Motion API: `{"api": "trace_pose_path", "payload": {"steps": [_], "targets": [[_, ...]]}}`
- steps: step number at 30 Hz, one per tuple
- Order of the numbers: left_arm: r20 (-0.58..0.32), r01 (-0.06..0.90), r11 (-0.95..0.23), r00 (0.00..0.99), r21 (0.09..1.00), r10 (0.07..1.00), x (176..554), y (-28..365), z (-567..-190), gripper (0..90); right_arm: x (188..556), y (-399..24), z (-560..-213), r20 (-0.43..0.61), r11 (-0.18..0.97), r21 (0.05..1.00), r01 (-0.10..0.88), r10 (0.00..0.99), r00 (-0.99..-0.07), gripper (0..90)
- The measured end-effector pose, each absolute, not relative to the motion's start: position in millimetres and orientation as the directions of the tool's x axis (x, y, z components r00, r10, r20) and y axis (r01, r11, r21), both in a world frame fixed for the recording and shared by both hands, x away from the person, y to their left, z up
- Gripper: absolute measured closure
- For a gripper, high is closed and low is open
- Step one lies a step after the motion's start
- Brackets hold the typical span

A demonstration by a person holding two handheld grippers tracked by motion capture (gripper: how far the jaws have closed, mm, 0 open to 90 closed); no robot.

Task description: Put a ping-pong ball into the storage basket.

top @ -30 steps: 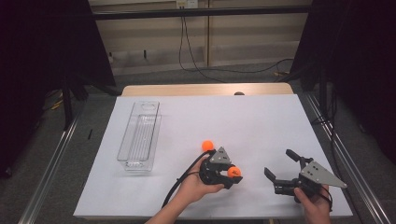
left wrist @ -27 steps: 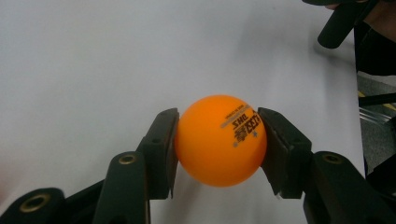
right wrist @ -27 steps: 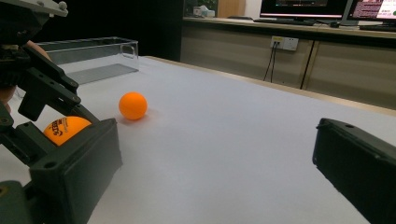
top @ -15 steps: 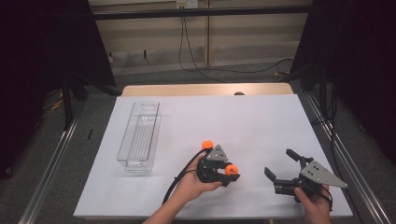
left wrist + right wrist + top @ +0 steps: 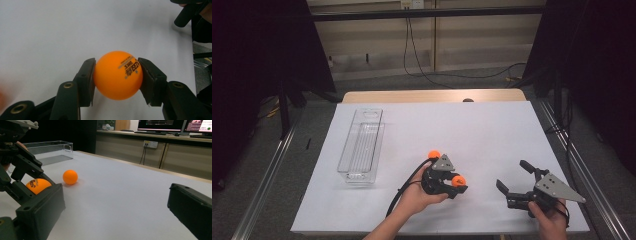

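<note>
Jaws of the left gripper (image 5: pixel 117 75) are clenched on an orange ball (image 5: pixel 117 75), one black pad pressed to each side of it, so the ball sits pinned between them just above the white table (image 5: pixel 472 130). A ball has no long axis; the only direction it shows is its black printed mark, which in the left gripper view lies on the upper right of the sphere and reads upside down. In the high view this gripper (image 5: pixel 452 184) is in the person's left hand (image 5: pixel 417 197) near the table's front edge, a little left of the middle, its jaws pointing toward the right edge with the held ball (image 5: pixel 458 181) at their tips. A second orange ball (image 5: pixel 433 154) lies loose on the table just behind the gripper, apart from the jaws; the right gripper view shows it (image 5: pixel 70 177) resting free on the sheet beyond the held one (image 5: pixel 38 185). Farther right along the front edge, the right gripper (image 5: pixel 517 177) is released, its two jaws spread wide with nothing between them, aimed toward the left gripper. A clear plastic tray (image 5: pixel 373 116) lies lengthwise near the table's left edge, well apart from both grippers.
</note>
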State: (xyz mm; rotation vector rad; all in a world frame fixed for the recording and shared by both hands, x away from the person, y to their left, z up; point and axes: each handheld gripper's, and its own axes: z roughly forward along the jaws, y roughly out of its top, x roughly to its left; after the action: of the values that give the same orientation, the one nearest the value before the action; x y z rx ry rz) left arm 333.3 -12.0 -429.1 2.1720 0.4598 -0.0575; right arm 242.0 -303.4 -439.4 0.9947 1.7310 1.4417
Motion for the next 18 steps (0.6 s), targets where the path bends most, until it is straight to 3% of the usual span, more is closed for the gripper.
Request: {"api": "trace_pose_path", "payload": {"steps": [18], "targets": [[-0.207,0.36,-0.519,0.921,0.775,0.328,335.8,-1.9,-422.5,50.9,244.8,-301.2,-438.8,-0.02,0.104,0.985,0.141,0.865,-0.501,0.6]]}}
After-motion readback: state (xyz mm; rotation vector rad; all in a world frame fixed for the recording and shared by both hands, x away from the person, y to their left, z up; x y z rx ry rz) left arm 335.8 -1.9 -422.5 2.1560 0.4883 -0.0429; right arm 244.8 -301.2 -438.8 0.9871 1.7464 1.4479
